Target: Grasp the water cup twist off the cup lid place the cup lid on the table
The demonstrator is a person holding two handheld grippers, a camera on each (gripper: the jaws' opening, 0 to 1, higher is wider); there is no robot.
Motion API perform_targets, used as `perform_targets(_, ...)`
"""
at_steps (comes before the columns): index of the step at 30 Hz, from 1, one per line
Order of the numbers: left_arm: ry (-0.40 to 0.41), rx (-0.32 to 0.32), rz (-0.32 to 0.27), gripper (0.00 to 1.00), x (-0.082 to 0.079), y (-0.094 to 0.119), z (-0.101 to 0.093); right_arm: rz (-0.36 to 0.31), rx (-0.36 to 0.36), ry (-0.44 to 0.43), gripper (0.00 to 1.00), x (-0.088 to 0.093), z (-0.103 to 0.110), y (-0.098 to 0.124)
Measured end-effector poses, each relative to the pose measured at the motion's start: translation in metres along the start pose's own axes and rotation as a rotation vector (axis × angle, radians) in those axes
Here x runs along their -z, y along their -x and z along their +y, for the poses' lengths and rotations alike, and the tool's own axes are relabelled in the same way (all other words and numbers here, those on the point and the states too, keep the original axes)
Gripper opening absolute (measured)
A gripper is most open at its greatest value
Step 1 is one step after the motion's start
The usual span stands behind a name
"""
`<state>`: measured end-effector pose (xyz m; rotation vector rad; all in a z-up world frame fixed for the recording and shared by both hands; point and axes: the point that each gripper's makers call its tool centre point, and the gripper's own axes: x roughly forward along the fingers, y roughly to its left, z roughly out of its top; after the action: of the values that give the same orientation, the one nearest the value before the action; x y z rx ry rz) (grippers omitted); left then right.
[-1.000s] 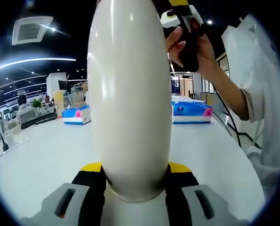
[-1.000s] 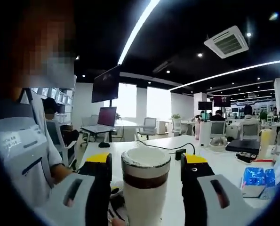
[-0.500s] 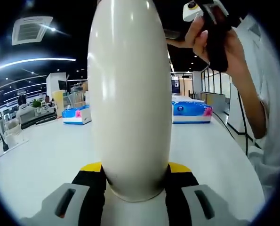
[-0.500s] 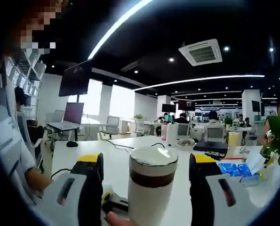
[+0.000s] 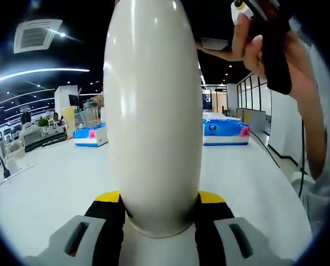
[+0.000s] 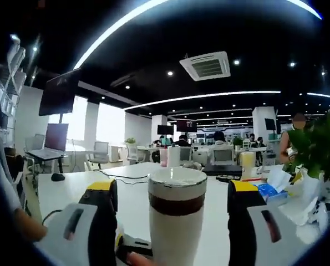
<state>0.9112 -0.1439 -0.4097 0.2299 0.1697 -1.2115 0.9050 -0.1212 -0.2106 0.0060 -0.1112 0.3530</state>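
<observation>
Well, the left gripper has the water cup firmly: its two yellow-tipped jaws press on both sides of the white body, low down, and the cup stands upright in the middle of the left gripper view. In the right gripper view the right gripper is wide open and holds nothing; its jaws stand at 9 and 3 o'clock of the cup top, both apart from it. The cup lid, above a brown band, seems to me still on the cup, though I cannot tell if it is already loosened. The person's hand that carries this gripper shows at 1 o'clock in the left gripper view.

I judge the step in hand is to take the lid for twisting. To do it well, the right jaws should close on the lid itself, above the brown band, square and centred, so the twist does not slip. The left grasp must hold hard against the turn. The white table has free surface at 8 o'clock of the cup for the lid.
</observation>
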Motion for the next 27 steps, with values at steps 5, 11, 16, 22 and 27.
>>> perform_targets(5, 0.001, -0.002, 0.001, 0.50, 0.0002, 0.0002, 0.0005, 0.005, 0.007, 0.002, 0.82, 0.0025, 0.0046, -0.0004)
perform_targets(11, 0.001, -0.003, 0.002, 0.50, 0.0002, 0.0002, 0.0008, 0.025, 0.028, -0.009, 0.83, 0.0063, 0.0023, -0.0016)
perform_targets(16, 0.002, -0.003, 0.001, 0.50, 0.0002, 0.0002, 0.0008, 0.033, 0.033, 0.015, 0.81, 0.0079, 0.0059, -0.0043)
perform_targets(22, 0.002, -0.003, 0.001, 0.50, 0.0002, 0.0003, 0.0006, 0.017, 0.061, 0.010, 0.80, 0.0042, 0.0015, -0.0064)
perform_targets(27, 0.002, -0.004, 0.002, 0.50, 0.0004, 0.0006, 0.0006, -0.004, 0.050, -0.016, 0.70, 0.0004, 0.0044, -0.0081)
